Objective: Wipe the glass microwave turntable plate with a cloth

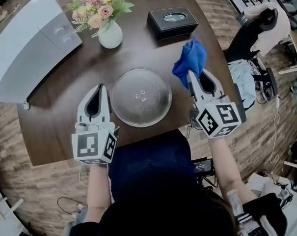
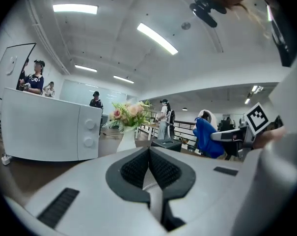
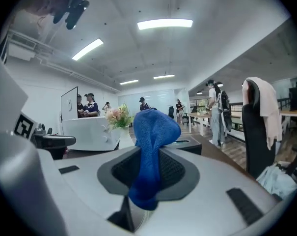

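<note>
A dark wooden counter fills the head view, with a white microwave at its far left corner and an office chair, a pale garment draped over its back, standing off the right edge. The glass microwave turntable plate lies flat at the middle of the counter, near the person's edge, between the two grippers and touched by neither. Behind it stand a black tissue box and a white vase of flowers, both well apart from the plate. The left gripper sits just to the left of the plate's rim, its jaws pressed together with nothing between them. The right gripper is just off the plate's right rim, its jaws clamped on a blue cloth, which bunches out beyond the tips and is off the glass. By the look of it, the cloth is in hand and only the wipe itself is left: the cloth has yet to be brought down on the plate and drawn across its surface. Whether the glass carries any dirt or smears cannot be made out; only the raised hub marks at its centre show.
</note>
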